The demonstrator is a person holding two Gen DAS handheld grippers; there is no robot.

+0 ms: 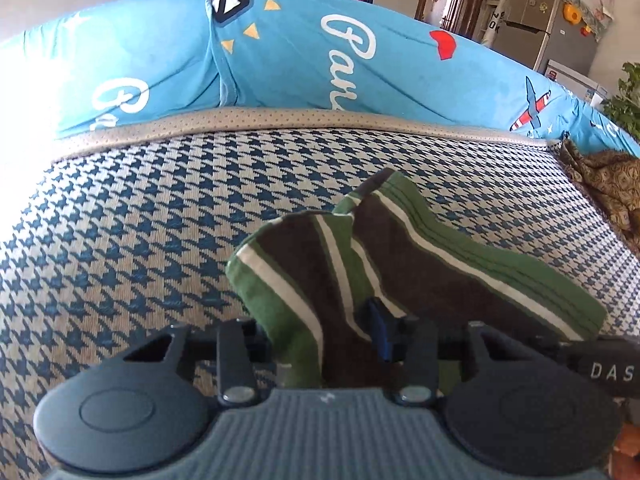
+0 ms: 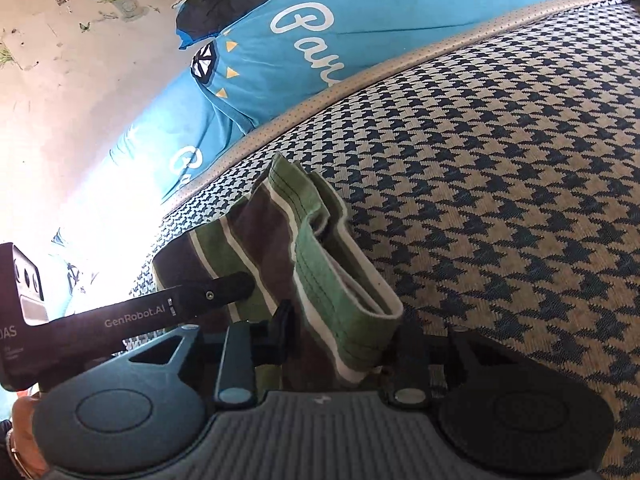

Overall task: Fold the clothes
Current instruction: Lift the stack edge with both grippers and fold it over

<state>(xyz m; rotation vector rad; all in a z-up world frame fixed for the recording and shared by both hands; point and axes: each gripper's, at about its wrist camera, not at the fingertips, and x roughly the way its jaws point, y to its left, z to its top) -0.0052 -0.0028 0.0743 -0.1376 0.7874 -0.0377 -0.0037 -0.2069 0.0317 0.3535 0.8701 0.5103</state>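
Note:
A green, brown and white striped garment point(image 1: 400, 256) lies bunched on the blue-and-cream houndstooth mat point(image 1: 140, 220). In the left wrist view my left gripper point(image 1: 340, 340) is shut on the garment's near edge, and the cloth covers one finger. In the right wrist view my right gripper point(image 2: 340, 336) is shut on the green waistband end of the same garment point(image 2: 304, 240), which rises folded from the mat point(image 2: 500, 200). One of the left gripper's fingers point(image 2: 224, 292) reaches onto the cloth from the left, close beside the right gripper.
A bright blue quilt point(image 1: 280, 64) with white lettering is heaped along the mat's far edge. A brown patterned cloth point(image 1: 608, 184) lies at the mat's right end. A fridge point(image 1: 532, 12) and a plant point(image 1: 628, 100) stand beyond. A person's hand point(image 2: 24, 432) shows at the lower left.

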